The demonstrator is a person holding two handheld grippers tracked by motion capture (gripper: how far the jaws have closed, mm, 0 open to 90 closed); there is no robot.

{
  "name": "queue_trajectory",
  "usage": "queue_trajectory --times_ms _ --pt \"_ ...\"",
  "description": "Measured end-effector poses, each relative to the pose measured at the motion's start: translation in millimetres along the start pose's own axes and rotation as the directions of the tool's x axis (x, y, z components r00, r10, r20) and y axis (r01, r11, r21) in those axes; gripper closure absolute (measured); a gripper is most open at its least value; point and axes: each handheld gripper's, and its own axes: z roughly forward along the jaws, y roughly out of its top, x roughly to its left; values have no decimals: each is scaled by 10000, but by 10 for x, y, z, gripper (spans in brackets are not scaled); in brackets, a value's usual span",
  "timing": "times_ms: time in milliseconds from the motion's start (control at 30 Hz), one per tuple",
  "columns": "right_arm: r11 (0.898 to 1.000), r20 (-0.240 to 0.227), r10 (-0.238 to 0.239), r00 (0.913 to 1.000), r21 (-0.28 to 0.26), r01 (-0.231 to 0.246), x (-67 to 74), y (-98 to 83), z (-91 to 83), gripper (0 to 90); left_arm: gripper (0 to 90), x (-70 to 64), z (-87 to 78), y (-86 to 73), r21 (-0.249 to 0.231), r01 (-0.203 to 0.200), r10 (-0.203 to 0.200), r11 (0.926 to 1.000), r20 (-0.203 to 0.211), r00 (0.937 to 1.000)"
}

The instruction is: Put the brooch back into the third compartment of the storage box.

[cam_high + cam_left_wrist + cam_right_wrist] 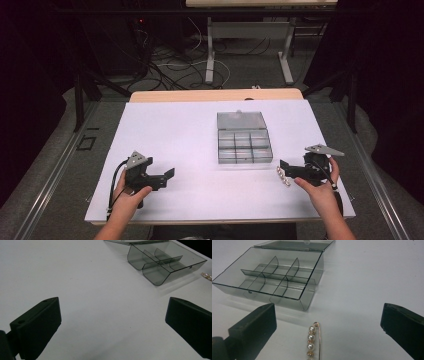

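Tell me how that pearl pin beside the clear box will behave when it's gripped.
The pearl pin looks thin and light, so it probably slides on the smooth table. Its round beads may slip between flat jaws, and the fine wire could bend.

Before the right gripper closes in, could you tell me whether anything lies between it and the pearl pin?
Nothing visible does. The right gripper has its jaws wide apart, with the pearl pin lying on bare white table between and just ahead of them. The open clear box sits farther off, beyond the pin.

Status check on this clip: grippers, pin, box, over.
Left gripper open, holding nothing. Right gripper open, pearl pin lying between its jaws, not gripped. Box lid open, compartments bare. Nothing in the way.
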Motion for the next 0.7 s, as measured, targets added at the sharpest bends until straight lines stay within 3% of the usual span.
queue_trajectory --times_ms 67,133,433,667,700 --pt "10000 -70 -49 10000 -54 49 8 -1 -2 6 3 8 5 4 -19 113 -114 9999 -34 9999" --pt "9998 -151 205 9997 -74 -206 30 1 -15 8 3 12 9 10 -39 230 -230 9997 -60 9997" --pt "9991 -243 -353 9991 -238 347 61 42 -6 26 4 -16 -9 16 -65 38 -38 10000 -60 10000" --pt "9991 -128 -430 9990 -7 430 92 119 -5 74 32 -37 -48 30 -31 19 -19 10000 -69 10000" --pt "9982 -204 -556 9982 233 560 104 152 2 75 33 -44 -52 33 -60 16 -16 10000 -82 10000"
